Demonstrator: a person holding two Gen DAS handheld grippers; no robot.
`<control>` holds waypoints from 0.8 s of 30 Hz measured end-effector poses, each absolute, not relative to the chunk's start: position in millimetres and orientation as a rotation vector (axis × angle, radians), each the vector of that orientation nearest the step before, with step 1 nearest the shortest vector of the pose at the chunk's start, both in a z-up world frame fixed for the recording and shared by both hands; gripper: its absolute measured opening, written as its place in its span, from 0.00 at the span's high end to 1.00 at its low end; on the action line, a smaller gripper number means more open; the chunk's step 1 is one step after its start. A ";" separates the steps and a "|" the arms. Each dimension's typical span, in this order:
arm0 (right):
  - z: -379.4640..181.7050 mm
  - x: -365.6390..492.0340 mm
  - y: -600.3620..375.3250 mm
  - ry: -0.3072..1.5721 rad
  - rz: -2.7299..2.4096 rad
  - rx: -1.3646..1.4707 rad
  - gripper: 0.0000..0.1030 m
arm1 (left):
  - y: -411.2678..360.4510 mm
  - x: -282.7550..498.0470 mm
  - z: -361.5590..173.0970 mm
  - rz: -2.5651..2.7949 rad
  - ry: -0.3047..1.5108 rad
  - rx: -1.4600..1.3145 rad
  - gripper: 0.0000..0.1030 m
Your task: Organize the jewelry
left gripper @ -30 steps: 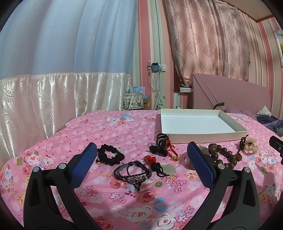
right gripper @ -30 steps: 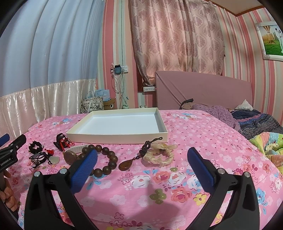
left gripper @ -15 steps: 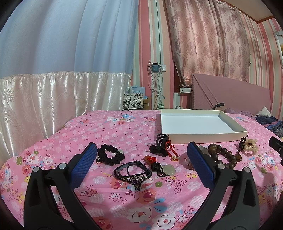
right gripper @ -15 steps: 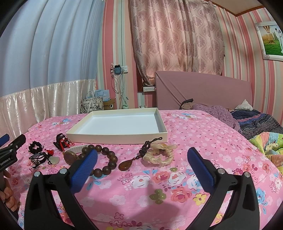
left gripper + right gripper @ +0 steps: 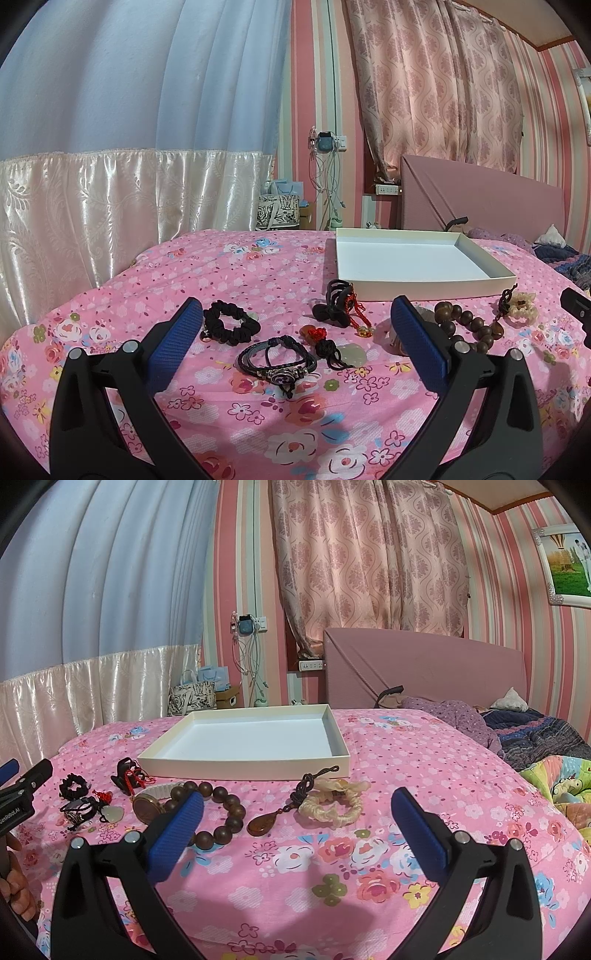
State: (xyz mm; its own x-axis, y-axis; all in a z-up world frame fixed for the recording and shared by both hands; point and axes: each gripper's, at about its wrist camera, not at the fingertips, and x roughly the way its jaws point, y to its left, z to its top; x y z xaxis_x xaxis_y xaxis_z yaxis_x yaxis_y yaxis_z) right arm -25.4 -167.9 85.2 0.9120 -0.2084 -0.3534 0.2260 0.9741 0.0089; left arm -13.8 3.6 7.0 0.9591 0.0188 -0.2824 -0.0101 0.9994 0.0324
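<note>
An empty white tray [image 5: 436, 290] [image 5: 243, 768] lies on the pink floral bed. In front of it lies jewelry: a black scrunchie [image 5: 231, 325], a black cord bracelet [image 5: 277, 360], a red-knot jade pendant [image 5: 351, 352], a black clip with red cord [image 5: 336, 308], a wooden bead bracelet [image 5: 221, 812], an amber pendant [image 5: 264, 823] and a cream scrunchie [image 5: 332, 805]. My left gripper [image 5: 295, 332] hovers open just short of the cord bracelet. My right gripper [image 5: 297, 819] is open near the amber pendant and holds nothing.
A padded pink headboard [image 5: 424, 668] and heaped blankets [image 5: 535, 734] bound the bed's far right. Pale curtains [image 5: 110, 147] hang along its left side. Bags [image 5: 279, 214] stand on the floor behind. A hand [image 5: 16, 878] grips the left tool at the right view's left edge.
</note>
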 end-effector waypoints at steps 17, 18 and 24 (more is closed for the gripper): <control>86.0 -25.7 -168.5 0.358 -0.225 0.050 0.02 | 4.6 -13.7 6.7 0.015 0.286 0.028 0.03; 86.1 -25.7 -168.7 0.358 -0.225 0.050 0.02 | 4.3 -13.6 6.9 0.015 0.287 0.029 0.03; 86.1 -25.6 -168.6 0.359 -0.224 0.050 0.02 | 4.0 -14.0 6.7 0.015 0.285 0.030 0.03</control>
